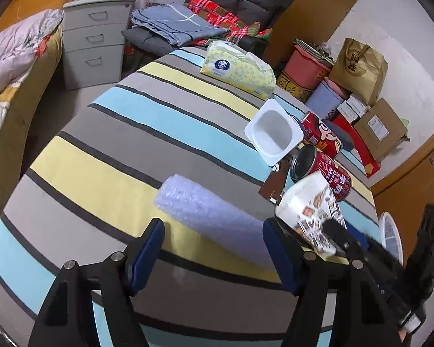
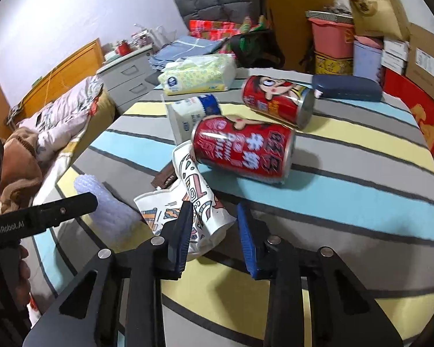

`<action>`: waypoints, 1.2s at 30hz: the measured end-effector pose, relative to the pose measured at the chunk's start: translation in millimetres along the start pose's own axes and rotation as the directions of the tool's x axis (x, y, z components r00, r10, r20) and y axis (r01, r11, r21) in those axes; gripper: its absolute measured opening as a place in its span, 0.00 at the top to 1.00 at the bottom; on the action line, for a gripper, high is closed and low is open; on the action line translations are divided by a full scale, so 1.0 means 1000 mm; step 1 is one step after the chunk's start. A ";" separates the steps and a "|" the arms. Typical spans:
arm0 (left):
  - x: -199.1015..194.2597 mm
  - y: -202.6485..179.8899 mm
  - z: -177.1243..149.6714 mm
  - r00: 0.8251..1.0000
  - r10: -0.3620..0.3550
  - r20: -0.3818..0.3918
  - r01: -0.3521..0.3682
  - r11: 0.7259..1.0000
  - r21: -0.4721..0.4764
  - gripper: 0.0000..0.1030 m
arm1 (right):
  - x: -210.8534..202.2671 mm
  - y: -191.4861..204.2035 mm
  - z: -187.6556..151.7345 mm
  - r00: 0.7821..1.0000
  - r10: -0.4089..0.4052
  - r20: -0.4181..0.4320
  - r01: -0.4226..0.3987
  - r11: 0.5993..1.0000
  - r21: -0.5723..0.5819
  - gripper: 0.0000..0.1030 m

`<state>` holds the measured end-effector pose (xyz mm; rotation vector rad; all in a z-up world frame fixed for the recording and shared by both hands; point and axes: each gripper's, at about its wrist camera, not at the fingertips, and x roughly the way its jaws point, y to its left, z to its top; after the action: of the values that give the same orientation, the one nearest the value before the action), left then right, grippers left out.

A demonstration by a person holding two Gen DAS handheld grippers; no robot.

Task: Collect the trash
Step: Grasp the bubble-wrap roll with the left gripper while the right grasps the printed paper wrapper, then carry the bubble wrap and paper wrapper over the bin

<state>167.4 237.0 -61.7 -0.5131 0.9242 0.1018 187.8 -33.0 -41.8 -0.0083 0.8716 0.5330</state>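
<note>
On the striped table lie a bubble-wrap roll (image 1: 214,217), a crumpled printed paper cup (image 1: 312,211), two red milk cans (image 1: 324,170), a white yogurt cup (image 1: 272,133) and a brown wrapper (image 1: 275,182). My left gripper (image 1: 214,248) is open with the near end of the bubble-wrap roll between its fingers. In the right wrist view my right gripper (image 2: 214,231) is open around the near end of the paper cup (image 2: 199,199); the near can (image 2: 243,150), the far can (image 2: 277,101), the yogurt cup (image 2: 188,115) and the roll (image 2: 107,208) also show.
A yellow tissue pack (image 1: 240,69) lies at the table's far end, and a dark blue case (image 2: 347,88) lies beyond the cans. A white bin rim (image 1: 392,234) shows past the table's right edge. Boxes, bags and a pink bucket (image 1: 306,63) stand along the wall. A bed is at left.
</note>
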 end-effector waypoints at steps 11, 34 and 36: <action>0.014 -0.011 0.004 0.998 0.069 0.015 -0.069 0.998 -0.011 0.32 | -0.036 -0.028 -0.020 0.993 -0.104 0.057 0.094 0.985 0.147 0.70; 0.022 -0.087 -0.034 0.986 0.145 0.081 -0.159 0.965 0.210 0.75 | -0.066 -0.061 -0.037 0.986 -0.127 0.103 0.110 0.981 0.162 0.70; 0.018 -0.091 -0.036 0.989 0.126 0.082 -0.141 0.966 0.216 0.75 | -0.067 -0.065 -0.040 0.987 -0.119 0.107 0.100 0.980 0.173 0.70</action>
<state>178.8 137.8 -59.0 -0.2383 0.8912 0.1357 152.8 -128.4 -32.3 0.1263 0.7944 0.3520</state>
